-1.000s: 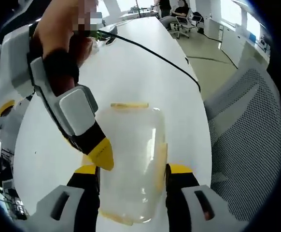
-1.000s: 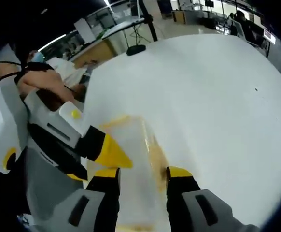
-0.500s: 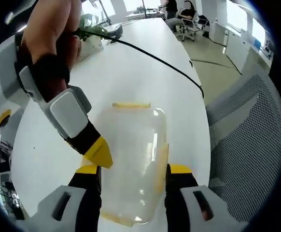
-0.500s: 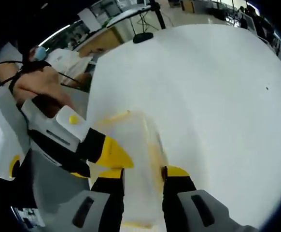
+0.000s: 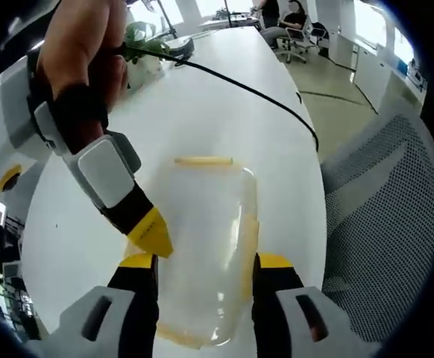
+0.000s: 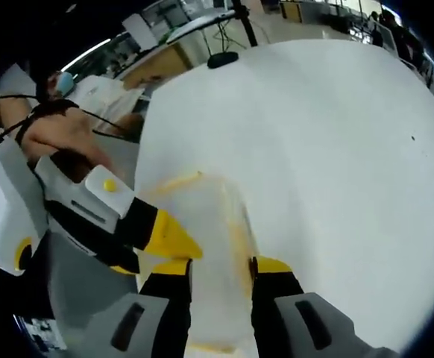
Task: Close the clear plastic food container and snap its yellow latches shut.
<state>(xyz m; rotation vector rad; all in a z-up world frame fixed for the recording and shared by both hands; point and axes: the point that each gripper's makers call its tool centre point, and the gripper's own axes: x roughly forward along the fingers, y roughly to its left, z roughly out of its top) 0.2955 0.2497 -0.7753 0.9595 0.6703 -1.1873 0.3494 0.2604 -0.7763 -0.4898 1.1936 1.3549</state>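
A clear, rounded plastic food container point(image 5: 202, 246) with yellow latches sits on a white counter point(image 5: 224, 112). Its lid appears to be already down. The left tongs point(image 5: 202, 265) straddle it, one jaw pressed to each long side, grasping the container. The right tongs point(image 6: 215, 272) likewise clench it across its width, and show in the left gripper view as a yellow tip beside the near left edge. A yellow latch point(image 5: 203, 160) at the far end lies flat; whether any latch is snapped cannot be told, so latching is probably still to do.
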